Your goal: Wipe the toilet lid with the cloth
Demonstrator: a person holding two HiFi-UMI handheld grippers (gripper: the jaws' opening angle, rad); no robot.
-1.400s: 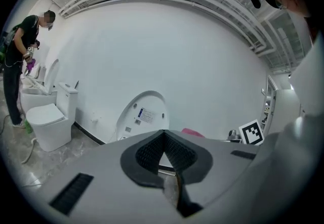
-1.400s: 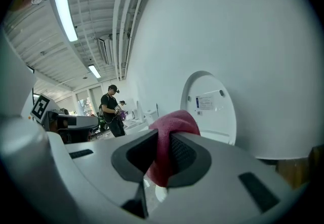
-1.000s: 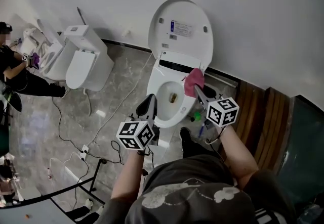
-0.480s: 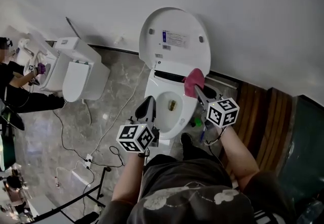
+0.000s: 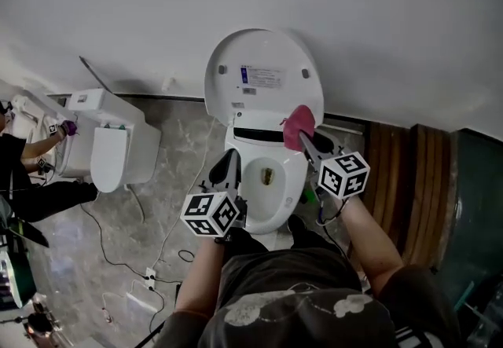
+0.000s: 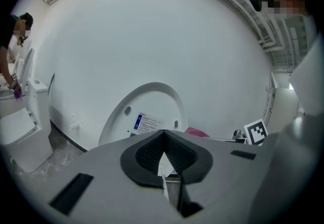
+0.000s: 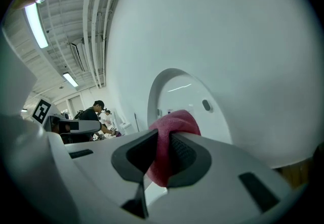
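Note:
A white toilet stands against the wall with its lid (image 5: 263, 81) raised upright; a printed label sits on the lid's inner face. Below it the bowl (image 5: 267, 177) is uncovered. My right gripper (image 5: 300, 134) is shut on a pink cloth (image 5: 299, 123), held over the right side of the seat, just below the lid's lower right edge. The right gripper view shows the cloth (image 7: 169, 139) bunched between the jaws with the lid (image 7: 187, 101) close ahead. My left gripper (image 5: 229, 168) is shut and empty, at the bowl's left rim. Ahead of it, the left gripper view shows the lid (image 6: 147, 112).
A second white toilet (image 5: 110, 142) stands to the left on the marble floor, with a person (image 5: 23, 162) beside it. Cables (image 5: 157, 252) trail over the floor at lower left. Dark wooden slats (image 5: 401, 181) lie to the right of the toilet.
The head view has shifted so the toilet lies further left and more centred. Both grippers sit closer to the raised lid, and the cloth has come up near its lower right edge.

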